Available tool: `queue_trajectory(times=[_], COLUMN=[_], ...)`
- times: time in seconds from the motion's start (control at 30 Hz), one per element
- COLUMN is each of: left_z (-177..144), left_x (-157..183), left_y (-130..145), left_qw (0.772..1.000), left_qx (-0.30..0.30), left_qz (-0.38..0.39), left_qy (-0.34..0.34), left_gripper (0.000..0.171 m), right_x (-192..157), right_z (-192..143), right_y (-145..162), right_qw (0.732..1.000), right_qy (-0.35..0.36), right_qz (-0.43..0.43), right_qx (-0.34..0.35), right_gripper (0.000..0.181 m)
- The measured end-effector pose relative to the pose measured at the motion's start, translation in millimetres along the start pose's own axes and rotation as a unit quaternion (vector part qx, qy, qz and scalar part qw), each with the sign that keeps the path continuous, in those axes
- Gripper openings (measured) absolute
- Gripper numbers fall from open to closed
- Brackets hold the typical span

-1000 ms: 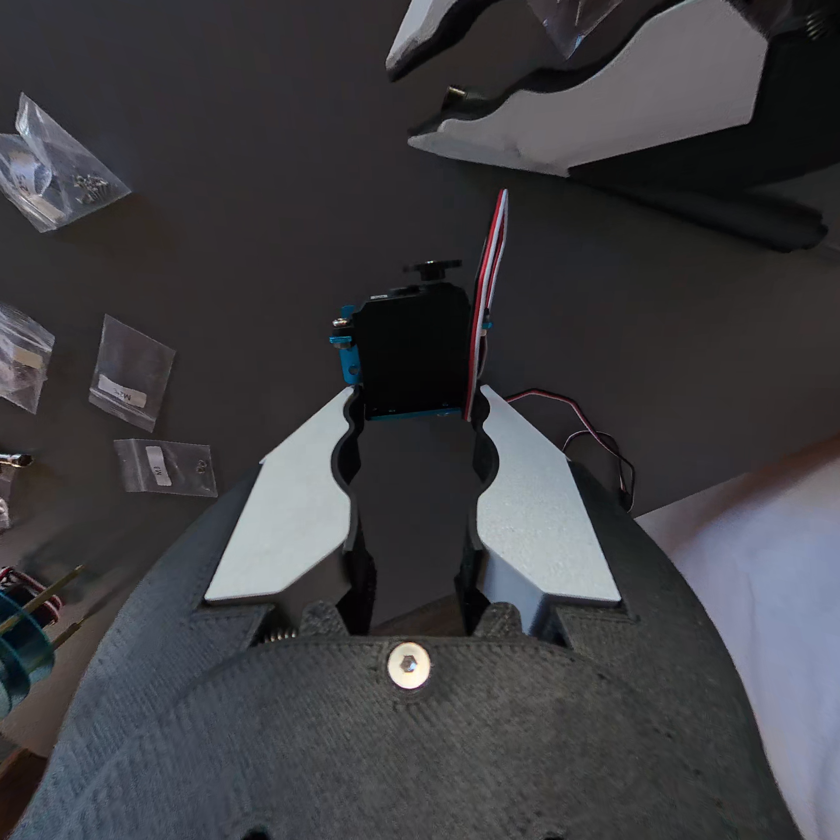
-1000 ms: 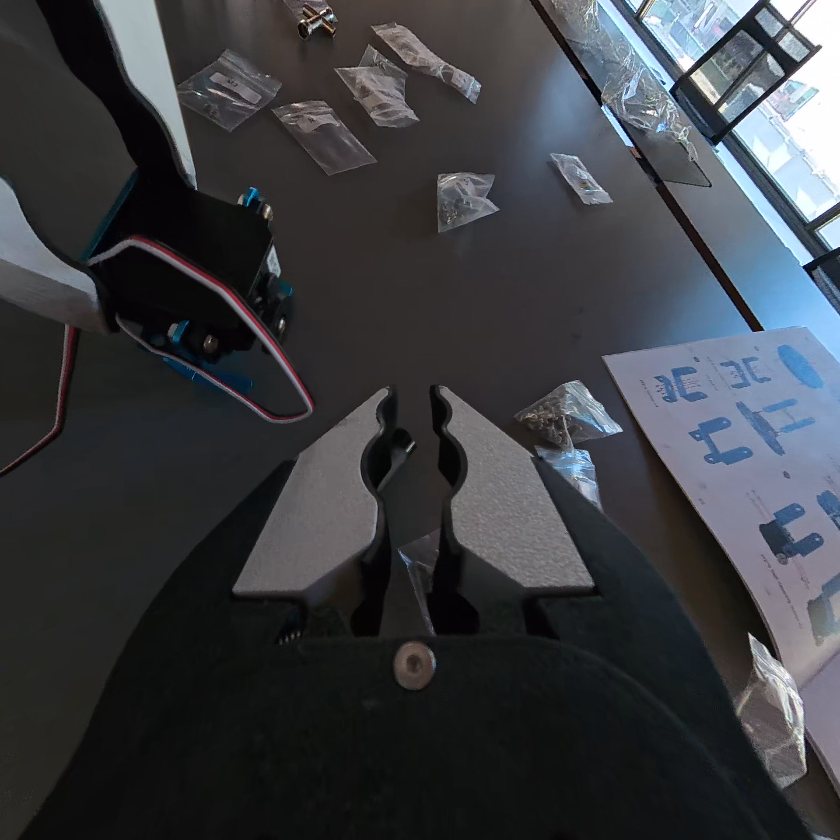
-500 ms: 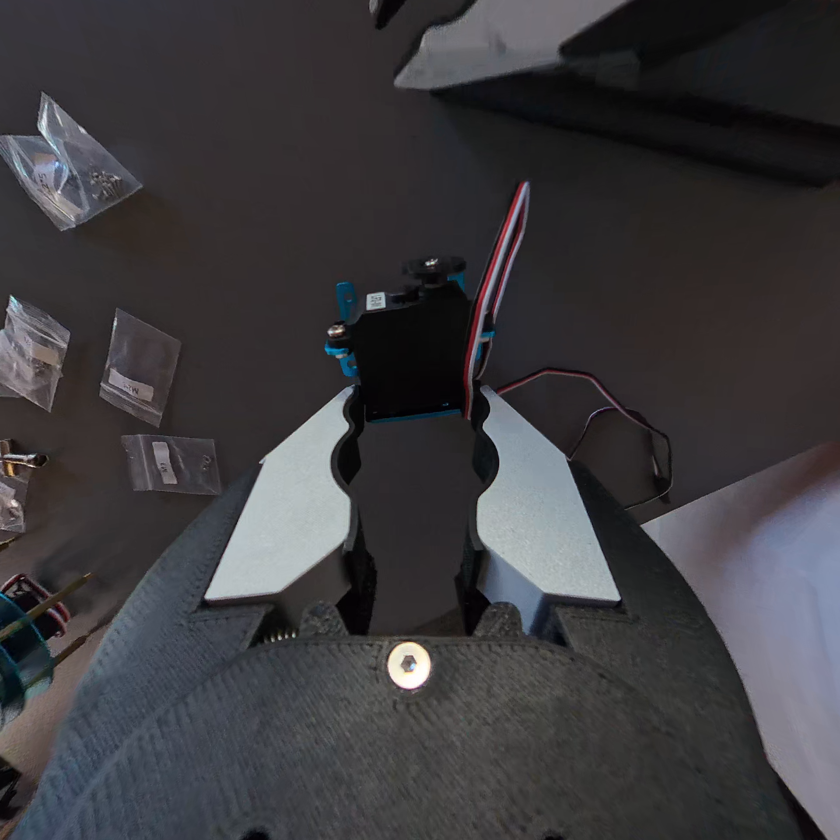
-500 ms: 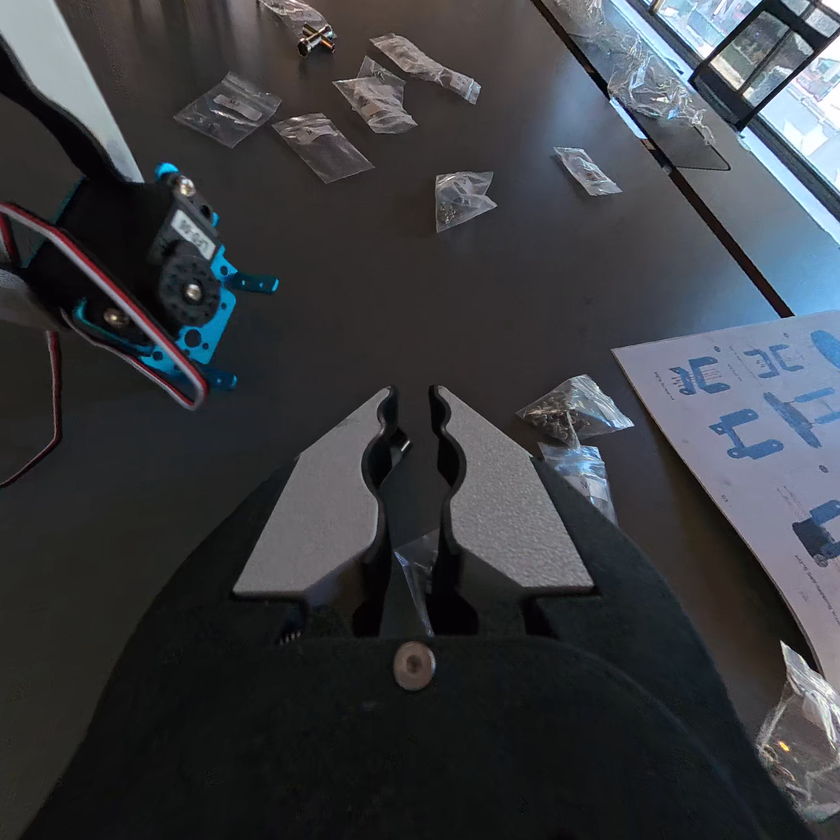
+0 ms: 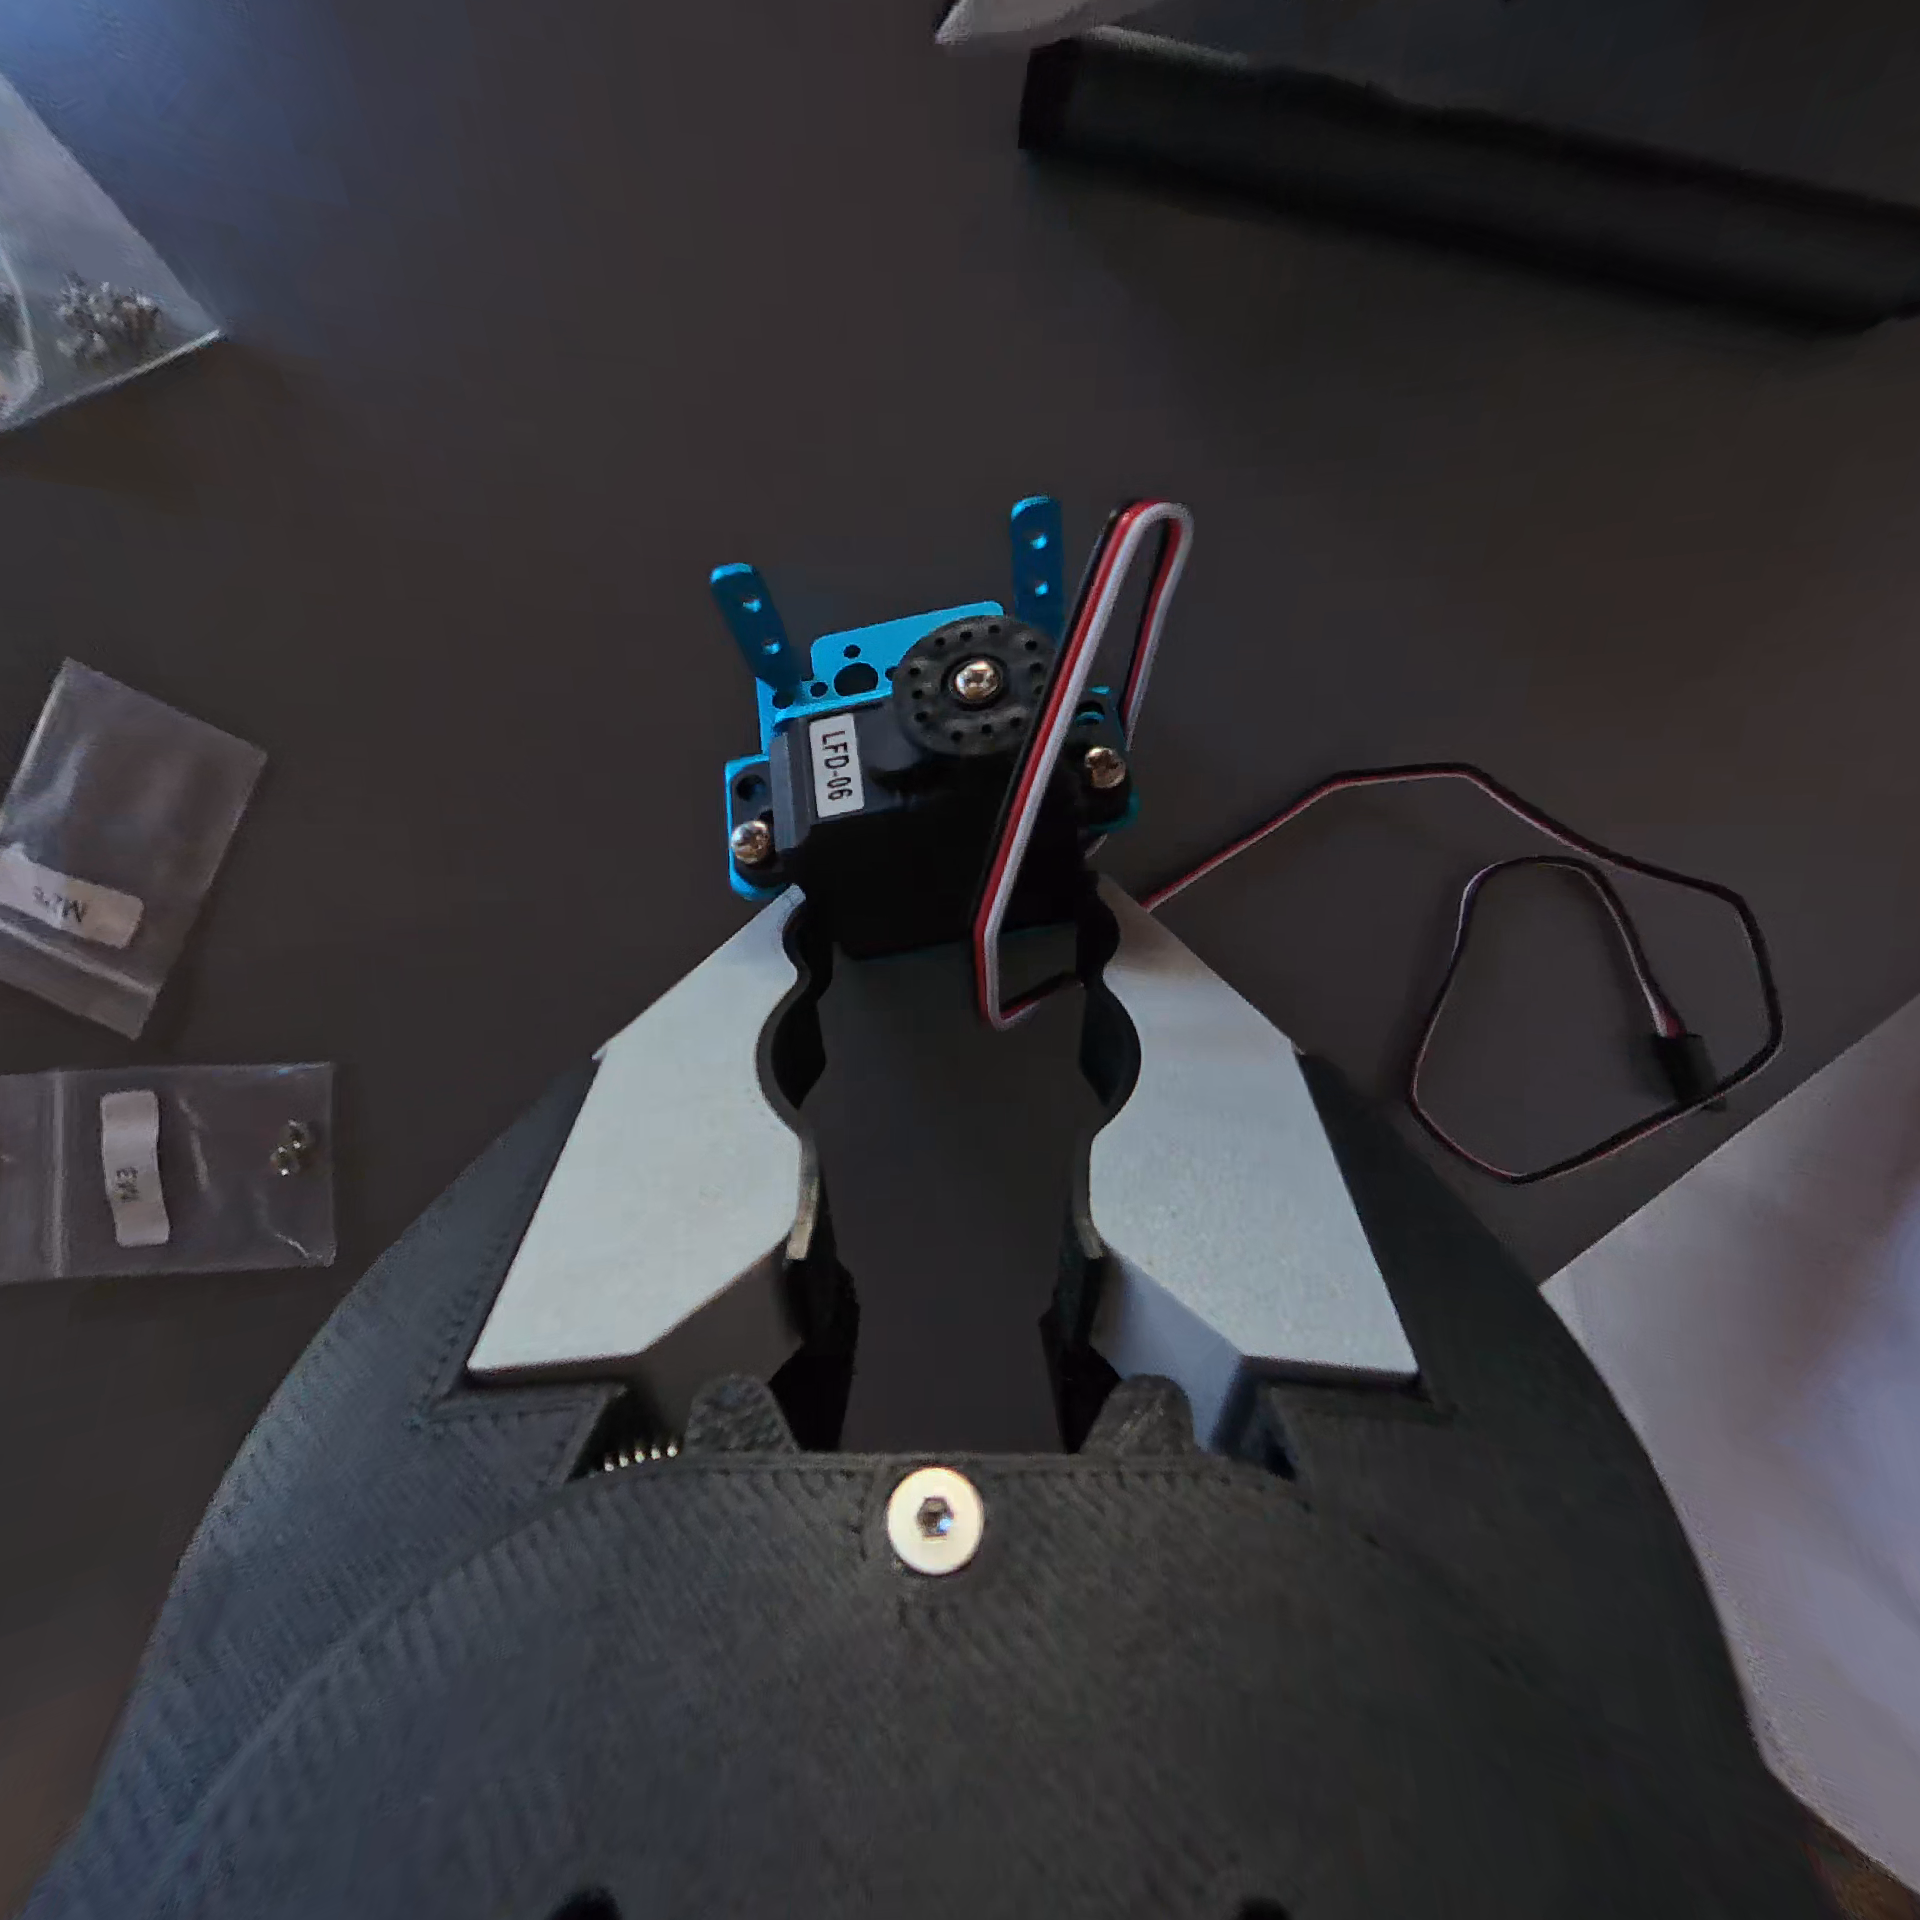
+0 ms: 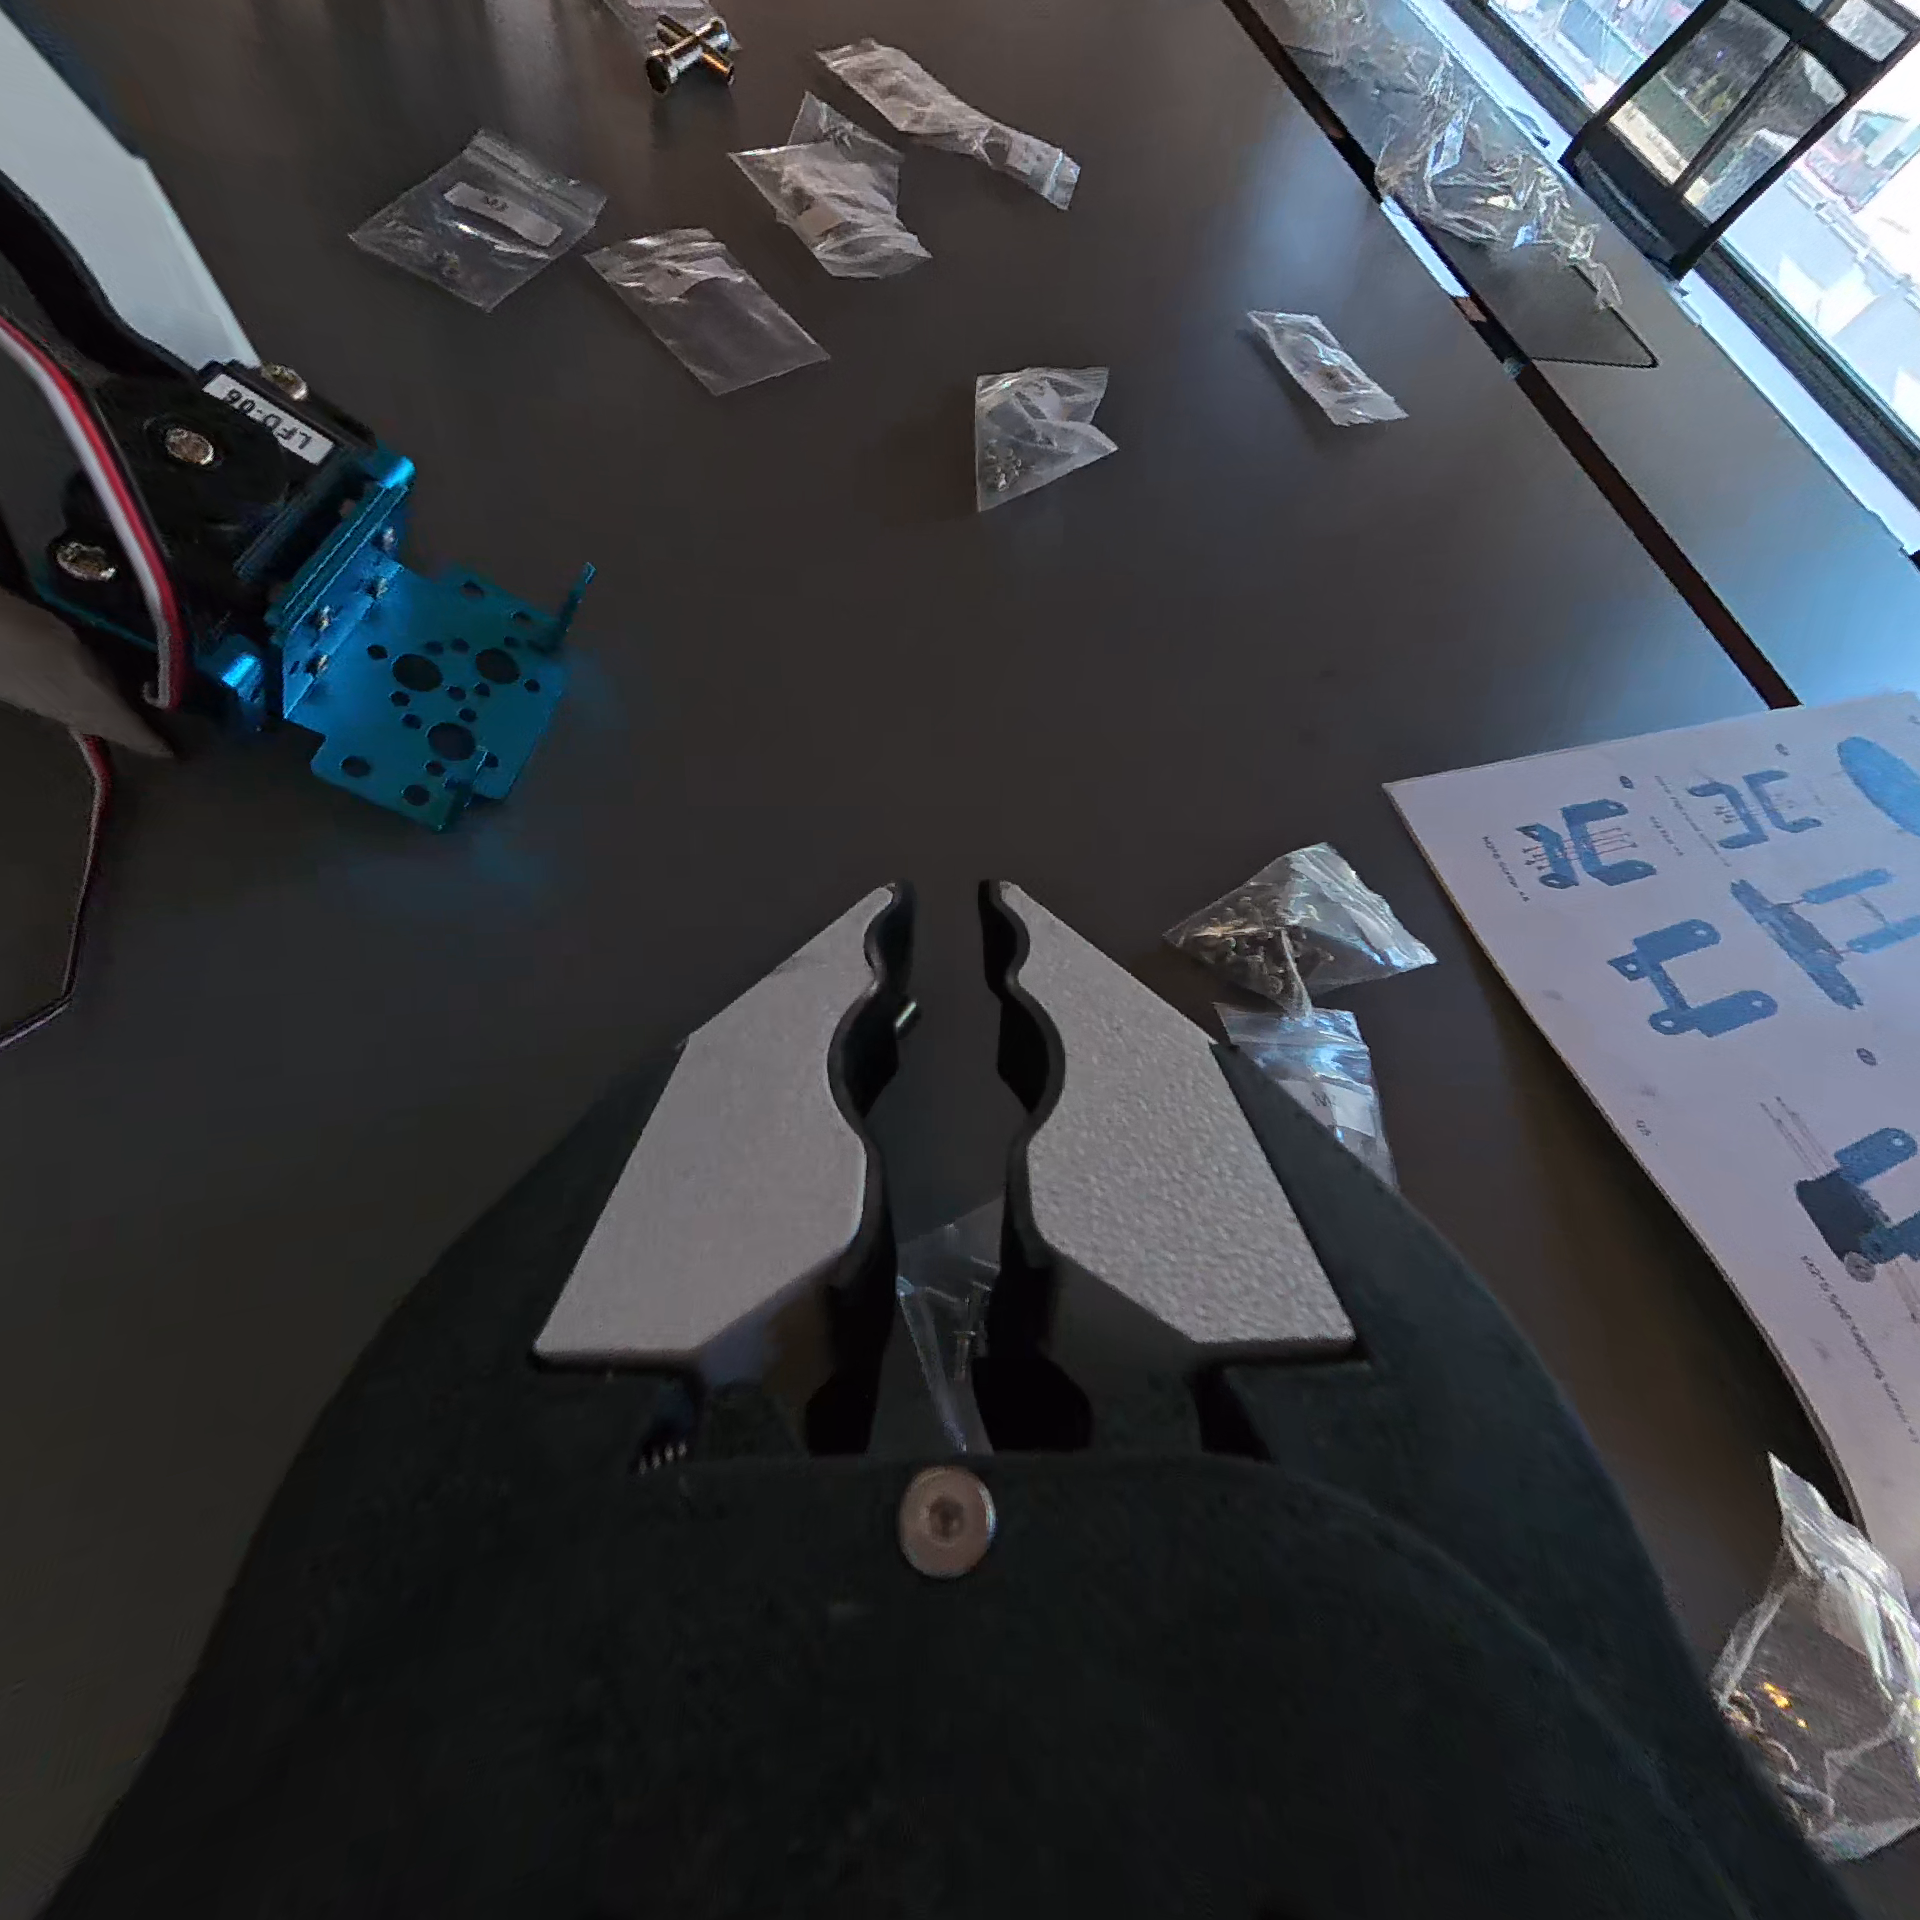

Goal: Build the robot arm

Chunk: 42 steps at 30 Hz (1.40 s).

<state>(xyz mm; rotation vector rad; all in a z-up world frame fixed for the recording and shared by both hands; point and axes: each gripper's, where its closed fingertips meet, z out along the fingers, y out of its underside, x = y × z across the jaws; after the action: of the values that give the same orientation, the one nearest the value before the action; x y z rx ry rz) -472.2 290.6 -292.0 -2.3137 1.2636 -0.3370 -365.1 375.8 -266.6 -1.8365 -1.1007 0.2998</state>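
My left gripper [image 5: 951,925] is shut on a black servo [image 5: 914,810] fixed in a blue metal bracket [image 5: 821,665]. It grips the servo body, with the round horn facing the camera. A red, white and black lead [image 5: 1070,748] loops over the servo. In the right wrist view the servo [image 6: 208,488] and its perforated blue bracket [image 6: 416,686] are at the left, low over the dark table [image 6: 935,644], held by the left gripper [image 6: 177,540]. My right gripper [image 6: 945,904] is nearly closed on a small clear bag of screws [image 6: 940,1320] that shows between its fingers.
Several clear bags of small hardware [image 6: 1039,436] lie across the table, two beside the left gripper [image 5: 166,1164]. A printed instruction sheet [image 6: 1714,987] lies at the right, with the table edge and window beyond. The lead's plug [image 5: 1683,1049] lies on the table by a white sheet [image 5: 1766,1403]. Across from one pair of fingers to the other is roughly 15 cm.
The left gripper has turned the servo so its horn and label face the left camera and the bracket plate faces the right one. The right gripper has drawn away from it.
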Motion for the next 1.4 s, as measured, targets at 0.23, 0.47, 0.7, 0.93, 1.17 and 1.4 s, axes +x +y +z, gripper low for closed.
queue_trajectory(times=[0.23,0.47,0.7,0.93,1.17,1.4], left_z=[-1,-17,-41,-57,-50,-44], left_x=[-1,2,19,27,-16,-36], left_y=[-1,6,2,1,21,6], left_qw=[1.0,0.996,0.981,0.971,0.976,0.969], left_qx=[0.019,0.07,0.145,0.178,0.148,0.165], left_qz=[-0.004,-0.046,-0.061,-0.039,-0.013,0.043], left_qy=[0.022,0.038,0.112,0.157,0.159,0.179], left_gripper=[0.05,0.059,0.021,0.014,0.014,0.024], right_x=[-1,0,13,55,45,29], right_z=[-2,-5,-30,-131,-212,-214], right_y=[0,1,-16,20,95,107], right_qw=[1.0,1.0,0.999,0.985,0.955,0.931], right_qy=[0.002,0.011,0.021,0.104,0.133,0.214], right_qz=[-0.013,-0.022,-0.019,0.137,0.213,0.229], right_qx=[0.004,0.009,0.019,-0.025,-0.16,-0.189], right_gripper=[0.013,0.014,0.014,0.015,0.013,0.013])
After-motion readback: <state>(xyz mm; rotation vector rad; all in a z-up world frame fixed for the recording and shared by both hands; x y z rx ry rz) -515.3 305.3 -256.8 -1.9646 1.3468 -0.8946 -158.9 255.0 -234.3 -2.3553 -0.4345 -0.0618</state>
